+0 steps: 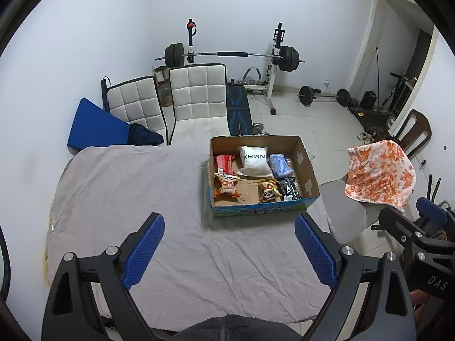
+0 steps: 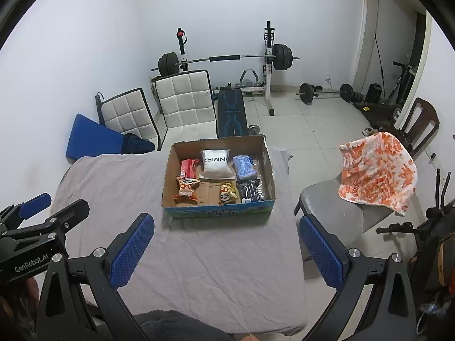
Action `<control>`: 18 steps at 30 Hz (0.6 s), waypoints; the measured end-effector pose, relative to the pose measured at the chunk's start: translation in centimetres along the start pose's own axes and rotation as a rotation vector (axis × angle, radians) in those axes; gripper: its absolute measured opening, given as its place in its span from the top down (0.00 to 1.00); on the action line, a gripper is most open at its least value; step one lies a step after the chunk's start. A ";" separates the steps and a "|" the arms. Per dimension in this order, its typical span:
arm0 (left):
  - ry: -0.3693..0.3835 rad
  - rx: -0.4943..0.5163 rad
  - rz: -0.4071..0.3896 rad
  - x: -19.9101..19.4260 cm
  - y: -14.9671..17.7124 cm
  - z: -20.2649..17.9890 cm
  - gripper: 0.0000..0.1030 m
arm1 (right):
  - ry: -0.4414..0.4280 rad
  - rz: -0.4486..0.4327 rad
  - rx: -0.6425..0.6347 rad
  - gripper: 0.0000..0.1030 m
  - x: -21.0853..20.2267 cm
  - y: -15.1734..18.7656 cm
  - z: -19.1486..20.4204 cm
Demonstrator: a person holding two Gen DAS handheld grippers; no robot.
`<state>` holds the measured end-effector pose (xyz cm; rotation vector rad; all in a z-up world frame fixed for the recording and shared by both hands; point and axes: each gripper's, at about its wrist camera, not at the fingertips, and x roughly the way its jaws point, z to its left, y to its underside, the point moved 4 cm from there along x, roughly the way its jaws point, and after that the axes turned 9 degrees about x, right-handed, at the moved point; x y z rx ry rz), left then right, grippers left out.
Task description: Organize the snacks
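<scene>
Snacks sit ahead of both my hand-held grippers, all inside the cardboard box [image 2: 173,179] on the cloth-covered desk [image 2: 199,270]. My left hand-held gripper [image 1: 229,251] and my right hand-held gripper [image 2: 227,251] both hang spread wide and empty, well short of the box.

I judge these packets light, crinkly and slippery, with contents that crush easily, so I would pinch a sealed top edge or the middle of a pouch, gently. The white pouch [image 2: 215,161] at the far side looks puffy and soft; a grip across its width seems best. The red pack [image 2: 189,167], orange packet [image 2: 186,189], panda packet [image 2: 227,193], blue packet [image 2: 243,165] and black packet [image 2: 251,191] lie flat on the box floor, so getting a finger under them may be awkward.

The near wall of the box hides the packets' lower edges, their labels are too small to read, and whether anything lies beneath the white pouch I cannot tell.
</scene>
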<state>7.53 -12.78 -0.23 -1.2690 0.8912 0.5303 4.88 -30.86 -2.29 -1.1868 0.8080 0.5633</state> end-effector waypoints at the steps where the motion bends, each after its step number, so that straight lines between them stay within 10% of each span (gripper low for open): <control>1: 0.000 0.000 -0.002 -0.1 0.0 0.1 0.09 | -0.001 -0.003 0.000 0.00 -0.1 0.0 0.1; 18: -0.021 -0.012 -0.028 -1.2 0.3 0.6 0.09 | 0.011 -0.021 0.000 0.00 -0.4 -0.1 0.4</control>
